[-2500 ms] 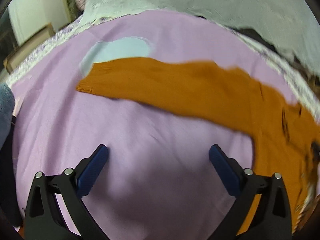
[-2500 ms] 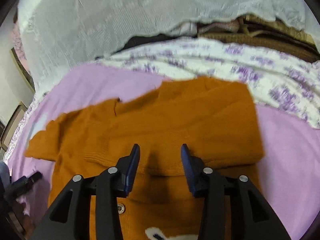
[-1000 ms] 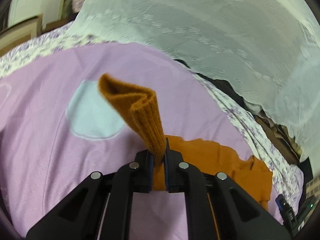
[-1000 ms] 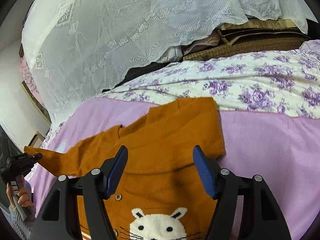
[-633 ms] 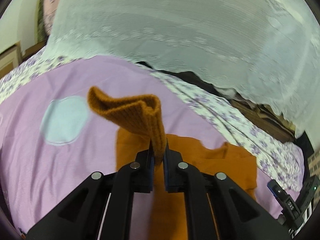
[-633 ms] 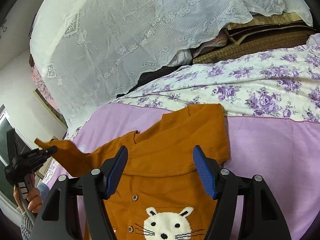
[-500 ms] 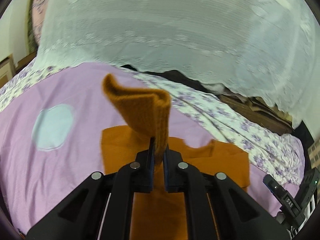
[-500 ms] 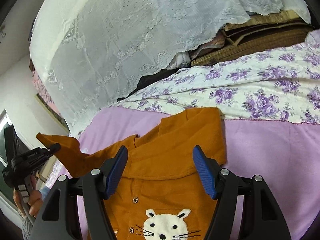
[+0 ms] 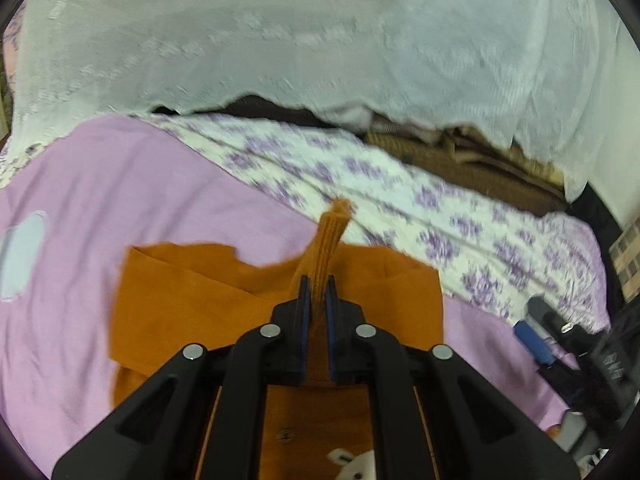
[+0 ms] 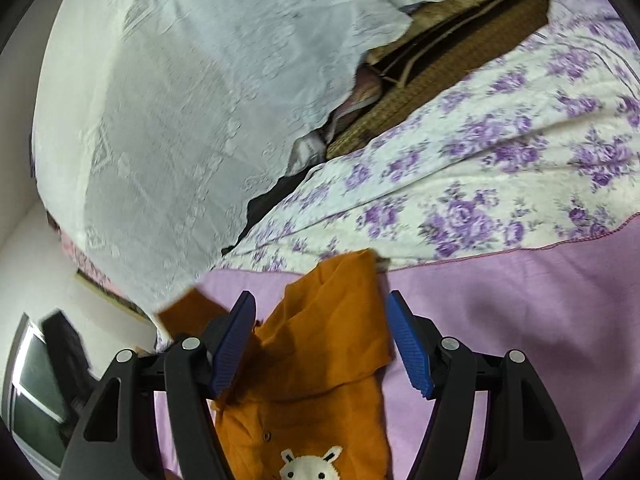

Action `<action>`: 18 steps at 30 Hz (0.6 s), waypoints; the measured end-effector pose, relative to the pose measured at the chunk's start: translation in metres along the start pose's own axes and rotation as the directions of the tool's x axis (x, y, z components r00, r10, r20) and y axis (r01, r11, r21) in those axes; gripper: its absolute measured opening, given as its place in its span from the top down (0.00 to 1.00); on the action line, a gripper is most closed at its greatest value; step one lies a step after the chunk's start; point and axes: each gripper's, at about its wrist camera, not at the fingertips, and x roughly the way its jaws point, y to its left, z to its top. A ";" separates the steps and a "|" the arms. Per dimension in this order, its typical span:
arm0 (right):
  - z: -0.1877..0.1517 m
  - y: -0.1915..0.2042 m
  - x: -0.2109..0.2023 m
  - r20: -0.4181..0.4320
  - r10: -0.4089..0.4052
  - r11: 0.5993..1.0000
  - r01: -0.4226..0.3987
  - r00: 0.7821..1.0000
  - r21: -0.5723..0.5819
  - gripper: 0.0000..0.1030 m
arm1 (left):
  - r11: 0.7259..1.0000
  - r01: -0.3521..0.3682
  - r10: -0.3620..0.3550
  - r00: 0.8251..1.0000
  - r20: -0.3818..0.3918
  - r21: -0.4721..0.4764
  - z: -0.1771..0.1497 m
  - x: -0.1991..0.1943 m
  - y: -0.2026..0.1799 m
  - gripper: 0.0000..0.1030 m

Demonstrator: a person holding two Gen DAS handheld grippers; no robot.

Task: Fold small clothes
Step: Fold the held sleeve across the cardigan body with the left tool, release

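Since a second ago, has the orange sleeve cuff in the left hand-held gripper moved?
Yes. The sleeve cuff, pinched in the left hand-held gripper, has swung away from the pale blue patch and now stands over the sweater's body.

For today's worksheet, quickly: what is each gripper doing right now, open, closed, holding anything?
Left gripper: closed on the orange sweater's ribbed sleeve cuff.
Right gripper: jaws open, holding nothing, above the sweater.

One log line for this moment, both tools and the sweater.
left tool: shut on sleeve | right tool: open, empty | sweater: on purple sheet
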 end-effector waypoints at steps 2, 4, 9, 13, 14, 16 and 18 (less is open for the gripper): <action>0.002 -0.004 0.001 0.000 0.001 1.000 -0.001 1.000 0.016 0.34 | 1.000 -0.008 0.008 0.999 -0.032 0.015 -0.009 0.022 -0.011 0.94; 0.003 -0.007 0.003 -0.004 0.001 1.000 -0.001 1.000 0.029 0.34 | 1.000 0.010 -0.008 0.998 -0.063 0.030 -0.019 0.037 -0.017 0.93; 0.005 -0.013 0.010 -0.022 0.000 0.999 0.002 1.000 0.048 0.34 | 0.996 0.051 -0.043 0.994 -0.103 0.077 -0.043 0.040 -0.030 0.24; 0.002 -0.012 0.015 -0.047 0.008 0.999 -0.006 0.999 0.046 0.34 | 0.992 0.097 -0.090 0.992 -0.087 0.082 -0.048 0.016 -0.020 0.14; 0.000 -0.011 0.017 -0.059 0.016 0.999 -0.013 0.998 0.046 0.34 | 0.993 0.097 -0.091 0.992 -0.090 0.067 -0.048 0.010 -0.012 0.14; -0.004 -0.010 0.022 -0.080 0.023 0.999 -0.019 0.997 0.042 0.34 | 0.997 0.071 -0.067 0.995 -0.077 0.043 -0.046 0.001 0.006 0.13; -0.009 -0.005 0.029 -0.115 0.029 1.000 -0.027 0.993 0.016 0.34 | 1.000 0.002 -0.002 0.999 -0.046 0.015 -0.044 -0.009 0.032 0.13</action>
